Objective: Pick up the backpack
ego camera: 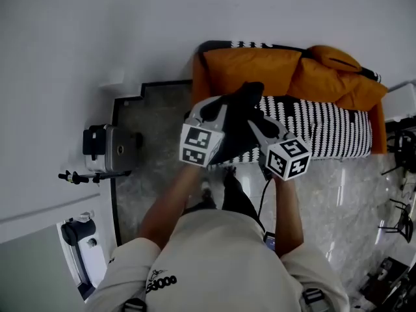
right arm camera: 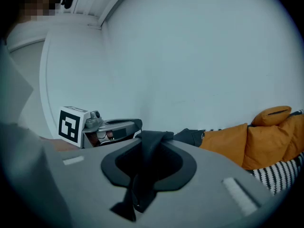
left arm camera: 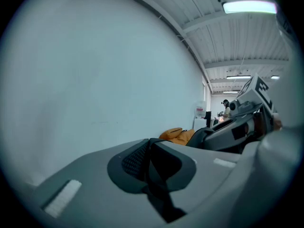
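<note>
Pinching a mesh strap (left arm camera: 135, 159), the L gripper (ego camera: 220, 109) has its jaws nearly together on the black fabric. Black backpack (ego camera: 242, 99) hangs btwn both grippers at the sofa's (ego camera: 378, 125) left front corner, over the striped seat (ego camera: 338, 132), orange cushions (ego camera: 257, 67) behind it. R gripper (ego camera: 259, 123), jaws narrow, clamps a dark strap (right arm camera: 142, 179) that bunches in the grip and trails down toward the camera.

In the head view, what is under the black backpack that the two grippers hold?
Under the backpack is the striped sofa seat, with orange cushions behind it. The seat's left part, directly below the backpack, is covered, so anything lying there cannot be seen.
</note>
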A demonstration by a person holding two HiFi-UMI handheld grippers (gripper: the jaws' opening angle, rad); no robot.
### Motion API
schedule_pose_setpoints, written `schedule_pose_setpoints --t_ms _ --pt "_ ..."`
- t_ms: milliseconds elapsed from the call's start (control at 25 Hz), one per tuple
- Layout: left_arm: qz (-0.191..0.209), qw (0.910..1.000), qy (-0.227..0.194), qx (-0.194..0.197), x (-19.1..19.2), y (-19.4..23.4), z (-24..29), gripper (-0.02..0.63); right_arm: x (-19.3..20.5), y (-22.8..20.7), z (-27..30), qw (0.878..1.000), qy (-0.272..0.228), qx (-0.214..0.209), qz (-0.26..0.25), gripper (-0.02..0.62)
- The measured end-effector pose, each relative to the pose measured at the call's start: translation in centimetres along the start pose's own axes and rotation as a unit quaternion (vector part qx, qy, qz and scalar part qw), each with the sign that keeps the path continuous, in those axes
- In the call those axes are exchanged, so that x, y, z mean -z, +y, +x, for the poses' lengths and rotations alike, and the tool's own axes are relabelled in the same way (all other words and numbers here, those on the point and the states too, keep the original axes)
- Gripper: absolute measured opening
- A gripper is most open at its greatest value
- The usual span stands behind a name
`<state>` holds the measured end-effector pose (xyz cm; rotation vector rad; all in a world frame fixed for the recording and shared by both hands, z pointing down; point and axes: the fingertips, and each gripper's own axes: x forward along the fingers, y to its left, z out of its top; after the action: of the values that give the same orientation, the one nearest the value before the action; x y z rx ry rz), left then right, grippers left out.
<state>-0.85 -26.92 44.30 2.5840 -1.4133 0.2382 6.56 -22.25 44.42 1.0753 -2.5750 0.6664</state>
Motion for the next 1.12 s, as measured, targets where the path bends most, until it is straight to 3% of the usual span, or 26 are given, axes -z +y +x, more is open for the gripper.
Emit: schedule_pose_setpoints --t_ms 440,640,1120 --pt "0.052 0.9958 -0.066 0.034 -5.7 -4.3 -5.2 0.021 -2.1 3.9 -5.6 0.997 -0.056 0.044 -0.027 0.067" --pt "0.045 0.9944 -0.087 0.04 -7.7 -5.5 -7.7 0.021 -3.3 6.2 -7.5 0.994 -0.074 0.054 -0.064 0.071" --pt "0.109 0.985 -0.124 0.05 -12.5 -7.4 -14.7 0.021 -5.4 13.0 -10.7 0.984 -0.103 0.061 -0.135 0.074"
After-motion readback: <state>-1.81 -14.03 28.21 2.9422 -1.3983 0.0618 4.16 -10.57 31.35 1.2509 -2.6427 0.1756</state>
